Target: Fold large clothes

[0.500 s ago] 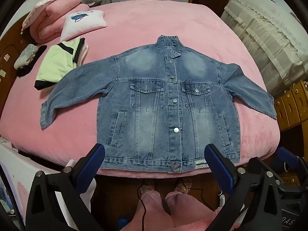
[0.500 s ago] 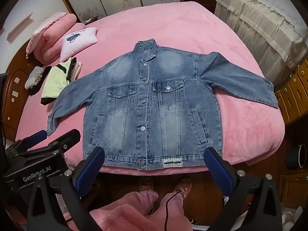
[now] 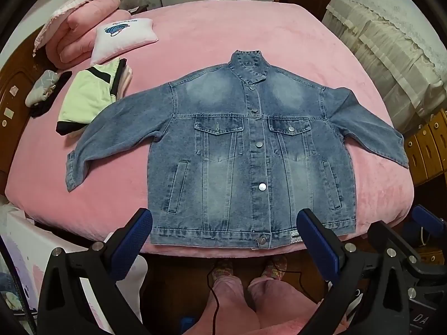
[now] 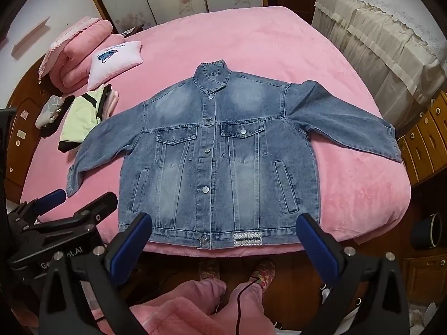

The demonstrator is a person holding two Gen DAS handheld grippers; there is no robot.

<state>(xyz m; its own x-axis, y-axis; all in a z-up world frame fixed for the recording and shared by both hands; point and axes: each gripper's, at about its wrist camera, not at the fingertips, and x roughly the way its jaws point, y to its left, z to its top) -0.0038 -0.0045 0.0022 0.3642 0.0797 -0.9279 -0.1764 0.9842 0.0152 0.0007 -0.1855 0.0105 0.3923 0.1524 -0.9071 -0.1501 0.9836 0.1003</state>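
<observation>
Faded blue denim jacket (image 3: 251, 150); pink bedspread (image 3: 212, 33).

Soft, even indoor light; sharp centre, heavy fisheye warp.

Both wrist views bend strongly toward black rounded corners. The pink bed (image 3: 195, 42) is evenly lit, with only faint shadows under the denim jacket (image 3: 251, 153) and no glare. The floor below the bed edge sits dim, and edge detail looks slightly soft.
</observation>
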